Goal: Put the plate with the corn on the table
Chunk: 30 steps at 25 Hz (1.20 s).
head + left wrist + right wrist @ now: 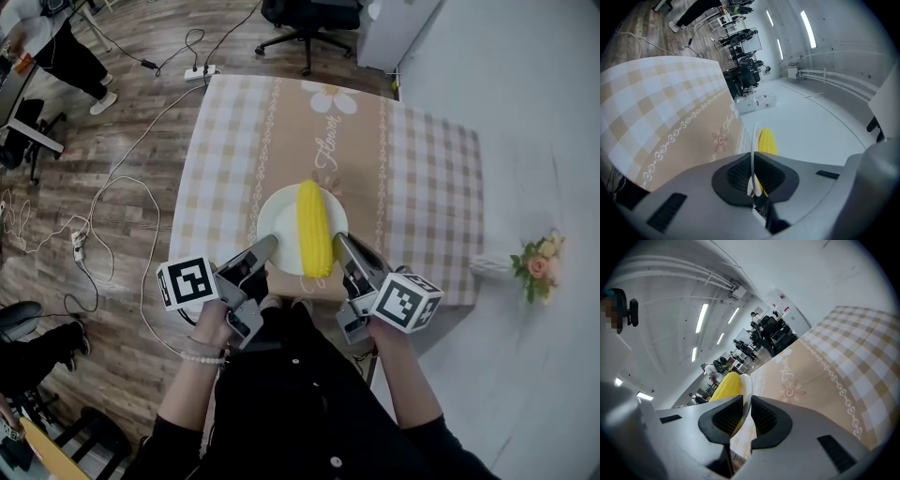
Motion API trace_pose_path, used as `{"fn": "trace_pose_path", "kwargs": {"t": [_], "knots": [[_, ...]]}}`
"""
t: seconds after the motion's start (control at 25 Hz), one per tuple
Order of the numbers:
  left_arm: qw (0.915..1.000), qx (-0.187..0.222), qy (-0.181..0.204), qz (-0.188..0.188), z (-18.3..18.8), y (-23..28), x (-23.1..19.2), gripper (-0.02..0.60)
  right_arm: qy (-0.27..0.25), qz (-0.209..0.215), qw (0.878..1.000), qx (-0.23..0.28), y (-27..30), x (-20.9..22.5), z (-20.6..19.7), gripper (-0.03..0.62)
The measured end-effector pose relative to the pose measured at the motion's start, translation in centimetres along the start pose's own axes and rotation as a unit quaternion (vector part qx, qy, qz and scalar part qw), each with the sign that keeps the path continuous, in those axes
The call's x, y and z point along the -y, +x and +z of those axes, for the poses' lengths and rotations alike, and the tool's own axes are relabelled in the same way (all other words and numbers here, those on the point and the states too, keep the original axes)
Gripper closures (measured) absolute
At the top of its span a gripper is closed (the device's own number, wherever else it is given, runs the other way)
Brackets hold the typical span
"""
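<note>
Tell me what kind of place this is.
Probably an office or lab workroom: a wheeled office chair, a power strip with cables across the wood floor, and ceiling strip lights. The plate of corn is held at a checked-cloth table.

Colours noted: corn (314,228) yellow; plate (275,217) white; bench (431,187) cloth in beige-and-white check, tan centre band with white scroll and daisy print; floor (131,89) brown wood grain.

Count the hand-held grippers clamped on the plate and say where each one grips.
2. The left hand-held gripper is shut on the near-left rim of the plate. The right hand-held gripper is shut on its near-right rim. The corn lies between them. None seems hidden.
</note>
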<state>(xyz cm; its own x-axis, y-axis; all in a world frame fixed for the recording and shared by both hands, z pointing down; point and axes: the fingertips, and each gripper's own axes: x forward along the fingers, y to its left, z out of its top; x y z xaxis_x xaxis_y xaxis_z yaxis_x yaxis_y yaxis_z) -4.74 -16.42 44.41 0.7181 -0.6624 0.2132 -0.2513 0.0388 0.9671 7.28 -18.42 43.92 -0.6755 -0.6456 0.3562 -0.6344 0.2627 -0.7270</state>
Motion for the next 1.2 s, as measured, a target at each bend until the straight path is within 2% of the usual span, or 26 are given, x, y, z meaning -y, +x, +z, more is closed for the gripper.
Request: {"fn": "trace_pose_path", "kwargs": {"t": [0.88,1.2], "knots": [[0.9971,-0.056,0.03,0.043,0.7,6.6,-5.5,0.561,0.018,-0.055,0.998,0.0,2.3,8.1,-0.5,0.507],[0.9948,-0.08,0.036,0.052,0.9,9.4,-7.4,0.561,0.014,-0.087,0.996,-0.007,3.0,11.1,-0.5,0.502]]}}
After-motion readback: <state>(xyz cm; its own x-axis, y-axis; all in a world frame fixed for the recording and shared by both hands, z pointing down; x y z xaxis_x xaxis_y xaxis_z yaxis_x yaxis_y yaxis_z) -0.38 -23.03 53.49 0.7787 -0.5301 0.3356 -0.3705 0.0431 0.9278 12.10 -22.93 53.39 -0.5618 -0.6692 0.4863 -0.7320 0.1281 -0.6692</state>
